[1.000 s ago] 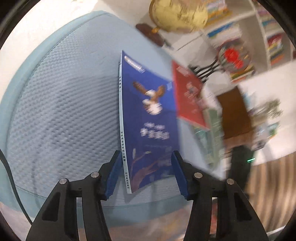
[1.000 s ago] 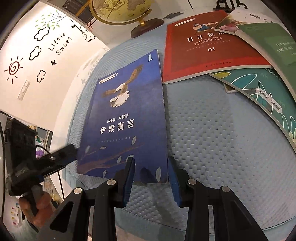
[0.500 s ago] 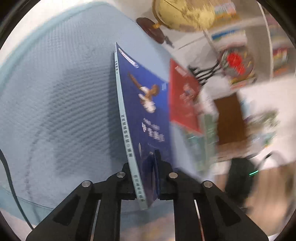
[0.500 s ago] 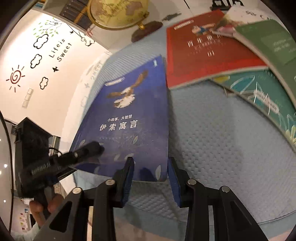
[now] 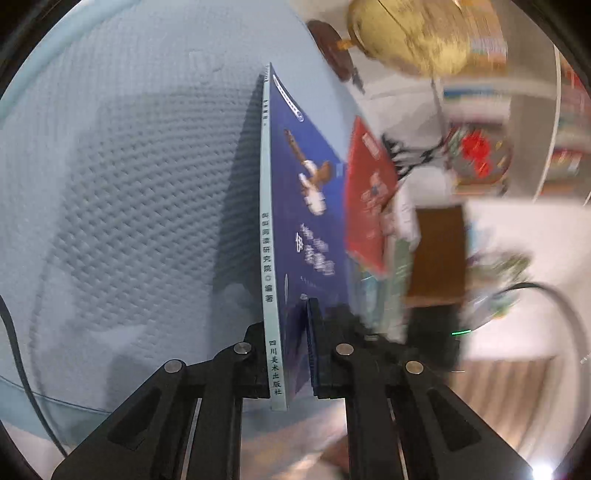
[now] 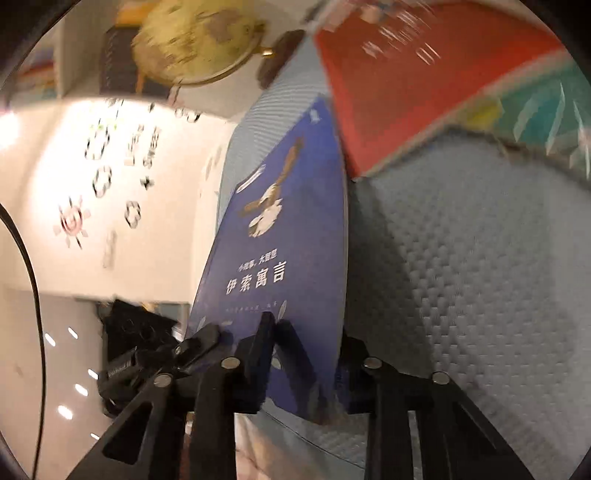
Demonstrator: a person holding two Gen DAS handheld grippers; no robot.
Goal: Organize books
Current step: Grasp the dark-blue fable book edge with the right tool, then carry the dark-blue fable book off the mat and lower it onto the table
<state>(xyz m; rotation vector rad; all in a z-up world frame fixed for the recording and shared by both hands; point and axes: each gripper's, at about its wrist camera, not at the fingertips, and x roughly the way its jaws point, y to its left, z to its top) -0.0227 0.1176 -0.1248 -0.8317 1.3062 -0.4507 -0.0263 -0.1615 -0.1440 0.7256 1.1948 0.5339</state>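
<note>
From my left wrist camera, my left gripper (image 5: 291, 354) is now clamped on the blue book (image 5: 295, 206) at its spine end, where 1 second ago its jaws stood open on either side of the book's lower edge. The book has tipped up off the light blue quilted mat (image 5: 129, 192) and stands nearly on edge, pale spine (image 5: 266, 229) toward the camera, cover facing right. Its shadow falls on the mat to the left. Beyond it the red book (image 5: 365, 199) lies where it did, with the globe (image 5: 417, 33) behind, both blurred.

From my right wrist camera, my right gripper (image 6: 306, 365) has closed on the bottom edge of the same blue book (image 6: 280, 240); 1 second ago its fingers were apart with the book lying flat between them. The cover now rises steeply from the mat (image 6: 461, 277), the eagle picture and white title facing left. My left gripper (image 6: 192, 345) shows at the book's lower left corner, gripping it. The red book (image 6: 410, 81) and a teal book (image 6: 543, 110) lie on the mat behind, and the globe (image 6: 192, 37) stands at upper left.
</note>
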